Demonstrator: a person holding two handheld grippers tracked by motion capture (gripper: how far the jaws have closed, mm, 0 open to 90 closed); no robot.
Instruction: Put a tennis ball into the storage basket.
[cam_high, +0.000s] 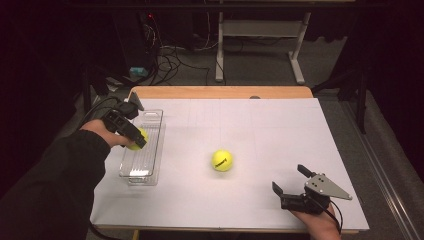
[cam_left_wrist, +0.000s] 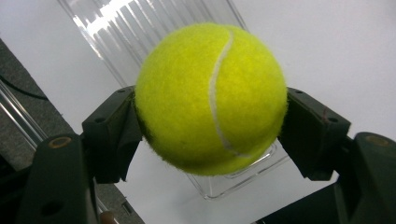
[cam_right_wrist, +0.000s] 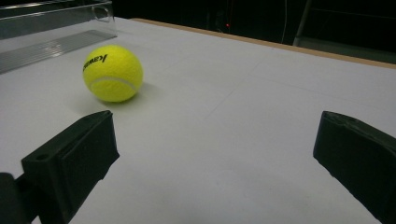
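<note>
On the bench (cam_high: 280, 125): clear tray (cam_high: 150, 165) at the left, lengthwise front to back. Above the tray, held ball (cam_high: 138, 139) between the fingers (cam_left_wrist: 112, 135) of the left gripper (cam_high: 134, 137). Near the bench's middle, right of the tray and well apart from it, second ball (cam_high: 222, 160). At the front right, right gripper (cam_high: 290, 181), second ball ahead and to its left.

Clear tray (cam_high: 150, 172) at nine o'clock of the table (cam_high: 280, 130), loose tennis ball (cam_high: 222, 160) at centre, open white surface from twelve to three o'clock
</note>
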